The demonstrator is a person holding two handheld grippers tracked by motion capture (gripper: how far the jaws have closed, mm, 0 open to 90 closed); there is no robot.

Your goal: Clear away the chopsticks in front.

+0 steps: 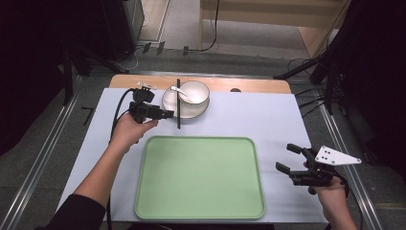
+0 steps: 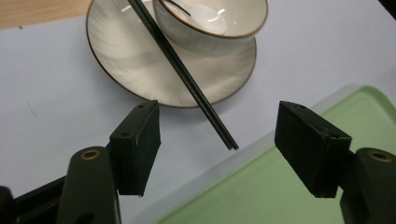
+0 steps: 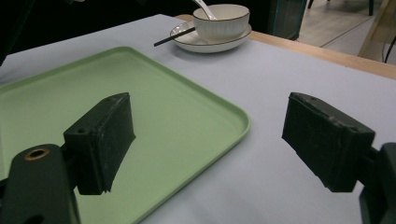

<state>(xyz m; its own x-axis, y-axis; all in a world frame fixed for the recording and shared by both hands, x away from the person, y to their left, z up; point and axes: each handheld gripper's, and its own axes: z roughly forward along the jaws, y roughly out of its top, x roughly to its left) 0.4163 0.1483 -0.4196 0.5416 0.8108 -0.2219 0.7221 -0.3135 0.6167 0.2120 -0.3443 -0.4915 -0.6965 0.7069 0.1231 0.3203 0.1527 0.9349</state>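
A white bowl [image 1: 194,93] with a white spoon [image 1: 183,95] in it stands on a white plate [image 1: 170,103] at the back of the table. A pair of black chopsticks [image 1: 178,105] lies across the plate's left side, its near end sticking out past the rim. My left gripper [image 1: 168,114] hovers open just left of that near end; in the left gripper view the chopsticks' tip [image 2: 224,135] hangs between the wide jaws, untouched. My right gripper [image 1: 286,158] rests open and empty at the table's right, beside the green tray [image 1: 153,191].
The green tray [image 3: 56,93] lies in the middle of the pale blue table cover [image 1: 268,120]. A strip of wooden tabletop [image 1: 258,85] runs behind the plate. Cables and dark stands line the floor around the table.
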